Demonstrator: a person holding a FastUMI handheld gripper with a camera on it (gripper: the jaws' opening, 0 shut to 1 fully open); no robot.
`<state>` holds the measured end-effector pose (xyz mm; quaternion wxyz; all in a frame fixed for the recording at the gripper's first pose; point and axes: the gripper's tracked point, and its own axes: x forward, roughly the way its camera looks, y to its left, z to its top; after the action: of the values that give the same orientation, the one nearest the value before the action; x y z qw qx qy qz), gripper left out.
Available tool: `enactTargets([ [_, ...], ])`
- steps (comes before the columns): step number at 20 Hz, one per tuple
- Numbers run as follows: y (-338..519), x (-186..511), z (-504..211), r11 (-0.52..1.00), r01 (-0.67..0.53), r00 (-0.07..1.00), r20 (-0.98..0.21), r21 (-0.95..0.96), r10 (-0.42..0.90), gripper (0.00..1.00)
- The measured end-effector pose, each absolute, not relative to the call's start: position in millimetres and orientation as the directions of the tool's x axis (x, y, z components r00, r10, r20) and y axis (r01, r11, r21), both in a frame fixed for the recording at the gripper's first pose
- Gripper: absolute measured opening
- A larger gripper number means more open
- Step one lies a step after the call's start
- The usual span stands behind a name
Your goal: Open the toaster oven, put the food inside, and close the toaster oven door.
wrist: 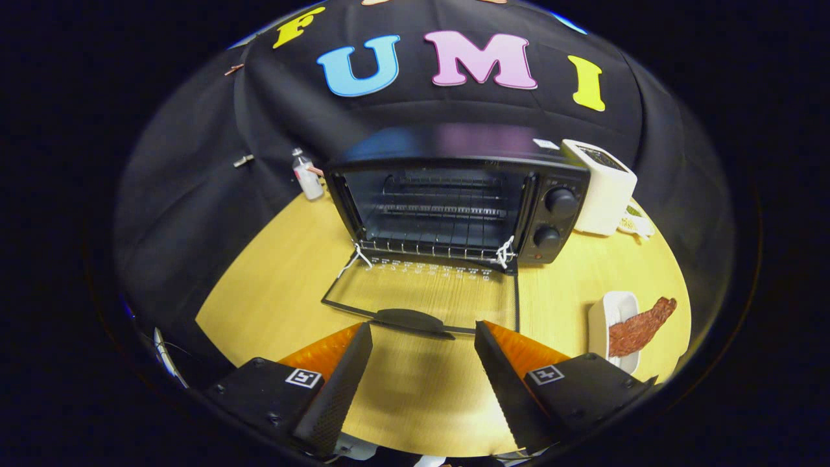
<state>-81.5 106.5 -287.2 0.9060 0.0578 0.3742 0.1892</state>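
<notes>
A black toaster oven [454,201] stands at the back of the round wooden table [279,292], its glass door [428,292] folded down flat onto the tabletop with the handle [412,320] toward me. The wire rack [434,250] inside is bare. My gripper [423,331] hovers open just short of the door handle, nothing between its fingers. To the right of the fingers, a reddish-brown strip of food [639,324] lies across a small white dish [613,324].
A white boxy appliance [603,188] stands right of the oven, with a small pale object [635,224] at its foot. A small clear bottle [307,175] sits left of the oven against the black cloth. The table edge curves close behind the dish.
</notes>
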Motion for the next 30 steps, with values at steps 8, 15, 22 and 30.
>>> enactTargets([
  [8,-40,-51,-203,0.942,-0.273,0.762,-0.554,0.196,0.336,0.99],
  [15,-161,-30,-260,0.94,-0.16,0.662,-0.673,0.303,0.33,0.99],
  [22,-193,-25,-344,0.914,-0.082,0.477,-0.789,0.398,0.387,0.99],
  [30,-185,-41,-408,0.873,-0.086,0.205,-0.849,0.48,0.487,0.53],
])
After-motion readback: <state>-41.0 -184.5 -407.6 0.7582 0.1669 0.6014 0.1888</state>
